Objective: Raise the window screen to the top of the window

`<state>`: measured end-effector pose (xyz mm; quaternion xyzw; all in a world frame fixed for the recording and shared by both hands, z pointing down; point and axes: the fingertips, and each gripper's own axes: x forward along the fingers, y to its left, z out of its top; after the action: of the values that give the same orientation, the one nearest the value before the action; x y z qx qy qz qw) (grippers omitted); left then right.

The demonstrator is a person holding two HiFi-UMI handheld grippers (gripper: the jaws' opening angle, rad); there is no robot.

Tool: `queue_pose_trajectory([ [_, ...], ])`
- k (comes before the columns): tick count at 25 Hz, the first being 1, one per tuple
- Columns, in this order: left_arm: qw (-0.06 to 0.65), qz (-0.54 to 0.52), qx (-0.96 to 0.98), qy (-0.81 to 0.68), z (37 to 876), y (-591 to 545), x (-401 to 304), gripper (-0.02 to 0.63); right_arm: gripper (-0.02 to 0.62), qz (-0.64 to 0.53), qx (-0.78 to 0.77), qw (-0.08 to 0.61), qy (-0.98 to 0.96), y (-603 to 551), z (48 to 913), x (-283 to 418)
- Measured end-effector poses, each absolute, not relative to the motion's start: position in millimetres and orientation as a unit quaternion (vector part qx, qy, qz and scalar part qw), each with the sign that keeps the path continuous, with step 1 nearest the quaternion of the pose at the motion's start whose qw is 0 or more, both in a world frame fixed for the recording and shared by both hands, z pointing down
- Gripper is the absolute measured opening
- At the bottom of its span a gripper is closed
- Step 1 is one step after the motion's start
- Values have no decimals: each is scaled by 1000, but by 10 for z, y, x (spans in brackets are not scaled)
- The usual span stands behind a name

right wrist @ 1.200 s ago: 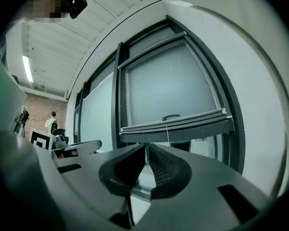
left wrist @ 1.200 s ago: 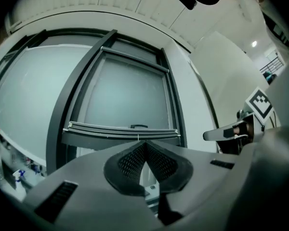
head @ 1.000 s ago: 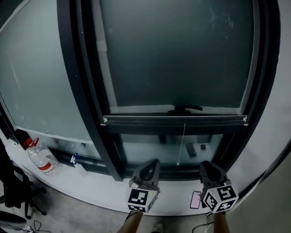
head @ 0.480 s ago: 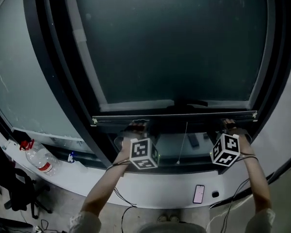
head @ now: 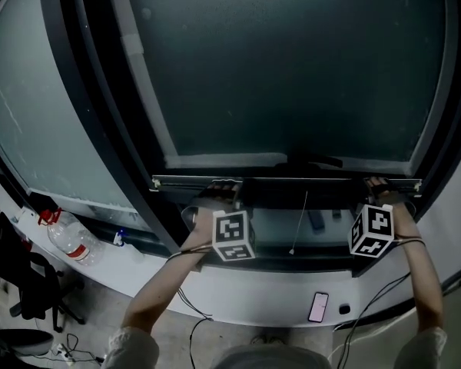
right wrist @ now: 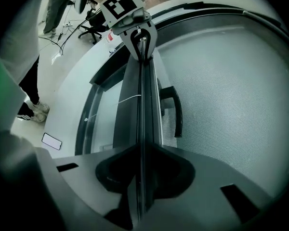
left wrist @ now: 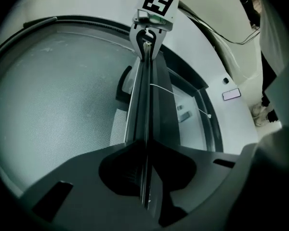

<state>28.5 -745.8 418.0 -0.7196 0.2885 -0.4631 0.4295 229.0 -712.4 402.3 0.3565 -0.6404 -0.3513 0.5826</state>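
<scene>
The window screen (head: 292, 68) is a dark mesh panel whose grey bottom bar (head: 292, 181) lies across the window, with a black handle (head: 315, 160) at its middle and a thin pull cord (head: 300, 221) hanging below. My left gripper (head: 221, 188) clamps the bar's left part and my right gripper (head: 379, 184) its right end. In the left gripper view the bar (left wrist: 143, 105) runs between the left gripper's (left wrist: 145, 150) jaws up to the right gripper (left wrist: 147, 42). The right gripper's (right wrist: 140, 150) jaws have just been closing and press on the bar (right wrist: 140, 100).
A white windowsill (head: 253, 283) runs below the window, with a phone (head: 318, 307) on it. A water bottle with a red cap (head: 73, 241) stands at the left. A black office chair (head: 31, 290) and cables are on the floor at lower left.
A second ago both grippers hung low by the sill. They rose to the screen's bottom bar, rolled level and took hold of it. Since half a second ago they have barely moved.
</scene>
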Motion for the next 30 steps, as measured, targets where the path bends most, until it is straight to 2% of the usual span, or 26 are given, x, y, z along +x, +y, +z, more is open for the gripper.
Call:
queue_pose_trajectory([
  [11,429,-494,-688,314,4167,-7492,226,58,77,-383,365,583,-616,-7129,4039,2284],
  [14,440,-517,-665,311,4188,-7492,244,29,75,-392,366,590,-604,-7133,4141,2284],
  [19,430,-504,-682,311,4180,-7489,226,32,74,-375,375,574,-624,-7127,4134,2282],
  [20,426,-505,-684,309,4175,-7488,224,52,74,-375,372,576,-624,-7131,4120,2281],
  [24,413,-508,-696,295,4164,-7489,239,51,40,-361,350,596,-627,-7169,4115,2310],
  [30,415,-533,-684,276,4173,-7486,241,49,29,-354,326,625,-615,-7175,4150,2283],
])
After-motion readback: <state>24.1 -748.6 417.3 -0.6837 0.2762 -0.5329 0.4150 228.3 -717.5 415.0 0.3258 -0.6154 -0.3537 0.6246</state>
